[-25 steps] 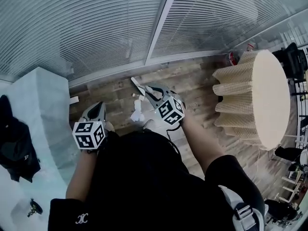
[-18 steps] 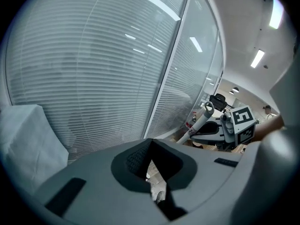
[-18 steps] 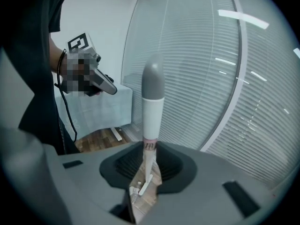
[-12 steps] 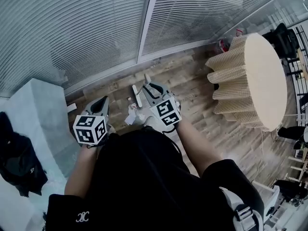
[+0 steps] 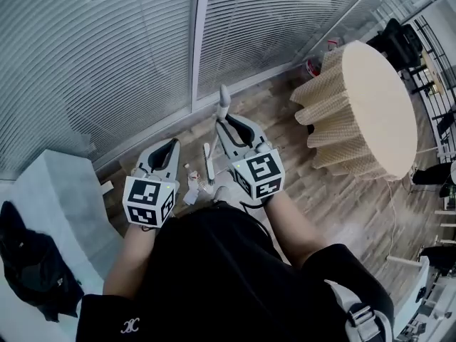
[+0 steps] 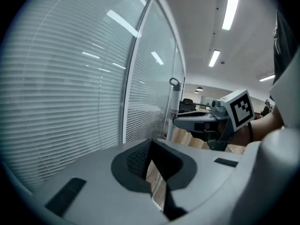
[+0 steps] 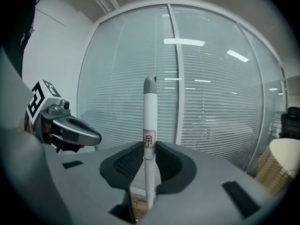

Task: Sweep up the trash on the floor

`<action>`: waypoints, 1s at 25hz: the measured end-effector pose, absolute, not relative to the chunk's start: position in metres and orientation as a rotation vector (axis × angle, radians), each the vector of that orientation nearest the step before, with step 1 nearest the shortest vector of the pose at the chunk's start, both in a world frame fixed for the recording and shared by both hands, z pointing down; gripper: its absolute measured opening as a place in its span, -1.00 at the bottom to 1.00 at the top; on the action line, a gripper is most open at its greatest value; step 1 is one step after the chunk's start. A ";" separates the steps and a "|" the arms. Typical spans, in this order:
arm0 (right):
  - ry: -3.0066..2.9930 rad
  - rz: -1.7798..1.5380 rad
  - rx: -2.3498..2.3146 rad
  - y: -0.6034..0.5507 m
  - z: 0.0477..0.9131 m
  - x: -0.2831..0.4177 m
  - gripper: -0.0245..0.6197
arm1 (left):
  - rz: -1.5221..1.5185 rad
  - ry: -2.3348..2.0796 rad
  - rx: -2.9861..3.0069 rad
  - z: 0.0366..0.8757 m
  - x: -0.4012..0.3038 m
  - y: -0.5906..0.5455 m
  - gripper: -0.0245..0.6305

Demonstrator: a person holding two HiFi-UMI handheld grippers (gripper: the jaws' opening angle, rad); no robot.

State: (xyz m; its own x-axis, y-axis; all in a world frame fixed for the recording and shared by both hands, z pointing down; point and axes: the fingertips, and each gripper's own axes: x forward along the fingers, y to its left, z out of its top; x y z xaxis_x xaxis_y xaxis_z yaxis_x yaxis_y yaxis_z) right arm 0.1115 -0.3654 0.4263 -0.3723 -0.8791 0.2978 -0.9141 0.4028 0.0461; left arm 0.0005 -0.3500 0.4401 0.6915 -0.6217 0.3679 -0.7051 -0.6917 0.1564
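White plastic handle [image 7: 149,111], grey-tipped, pink label [image 7: 149,139] with one unreadable character, pinched by my right gripper's [image 7: 149,162] fingers, raised higher than before; left gripper's [image 6: 151,149] fingers pressed together.

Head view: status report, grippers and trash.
Right gripper shut on white handle, upright. Left gripper shut, empty. Paper trash on floor below grippers. Round table apart, rightward.

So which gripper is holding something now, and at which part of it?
The right gripper is shut on the white handle, at the pink label below its grey tip. The left gripper holds nothing.
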 end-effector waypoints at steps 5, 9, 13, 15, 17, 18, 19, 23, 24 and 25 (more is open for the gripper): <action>-2.356 0.261 1.689 -0.359 0.400 0.129 -0.64 | 0.375 -1.055 2.601 0.428 0.013 -0.353 -0.94; -2.340 0.294 1.742 -0.353 0.392 0.135 -0.64 | 0.347 -1.011 2.594 0.421 0.017 -0.351 -0.94; -2.350 0.289 1.771 -0.357 0.385 0.135 -0.64 | 0.301 -1.000 2.579 0.413 0.015 -0.359 -0.94; -2.360 0.275 1.758 -0.357 0.384 0.130 -0.64 | 0.286 -1.008 2.568 0.412 0.011 -0.360 -0.94; -2.364 0.268 1.748 -0.355 0.384 0.126 -0.64 | 0.292 -1.028 2.570 0.412 0.008 -0.360 -0.94; -2.363 0.267 1.745 -0.354 0.385 0.126 -0.64 | 0.299 -1.039 2.575 0.412 0.006 -0.360 -0.94; -2.361 0.267 1.743 -0.353 0.385 0.125 -0.64 | 0.305 -1.047 2.579 0.411 0.005 -0.360 -0.94; -2.345 0.263 1.739 -0.355 0.386 0.123 -0.64 | 0.311 -1.057 2.598 0.409 0.002 -0.361 -0.94; -2.341 0.261 1.740 -0.356 0.385 0.122 -0.64 | 0.311 -1.057 2.604 0.407 0.001 -0.361 -0.94; -2.336 0.259 1.742 -0.356 0.384 0.121 -0.64 | 0.312 -1.056 2.609 0.406 0.000 -0.362 -0.94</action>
State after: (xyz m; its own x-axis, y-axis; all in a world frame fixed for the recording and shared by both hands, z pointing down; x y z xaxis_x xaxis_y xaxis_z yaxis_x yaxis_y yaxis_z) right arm 0.1210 -0.3561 0.3844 -0.2760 -0.9209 0.2752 -0.9588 0.2838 -0.0119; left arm 0.0002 -0.3616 0.4055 0.7049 -0.6371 0.3118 -0.7043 -0.6810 0.2005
